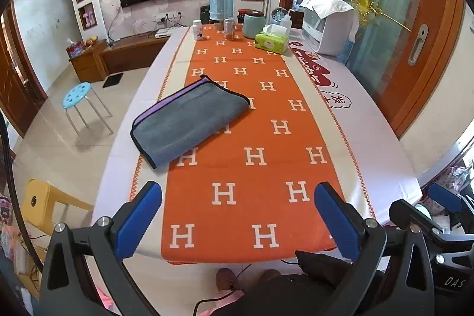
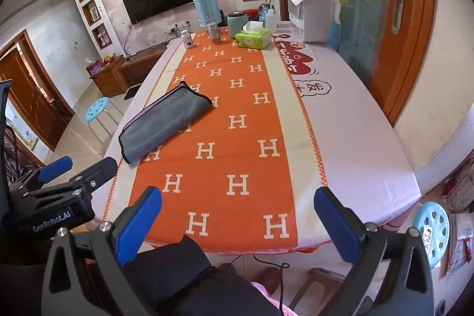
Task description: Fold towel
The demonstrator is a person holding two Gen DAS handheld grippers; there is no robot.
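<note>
A grey towel (image 1: pixel 189 120) with black edging and a purple inner layer lies folded on the left part of the orange H-patterned runner (image 1: pixel 260 173). It also shows in the right wrist view (image 2: pixel 166 123). My left gripper (image 1: pixel 237 218) is open and empty, held back above the table's near edge, well short of the towel. My right gripper (image 2: pixel 237 218) is open and empty, also above the near edge. The left gripper shows at the left of the right wrist view (image 2: pixel 74 171). The right gripper shows at the right edge of the left wrist view (image 1: pixel 426 203).
At the table's far end stand a green tissue box (image 1: pixel 272 42), a teal canister (image 1: pixel 253 25), a glass jar (image 1: pixel 228 28), a white bottle (image 1: pixel 197 30) and a white appliance (image 1: pixel 331 28). A blue stool (image 1: pixel 77 95) and a yellow chair (image 1: pixel 38 203) stand left of the table.
</note>
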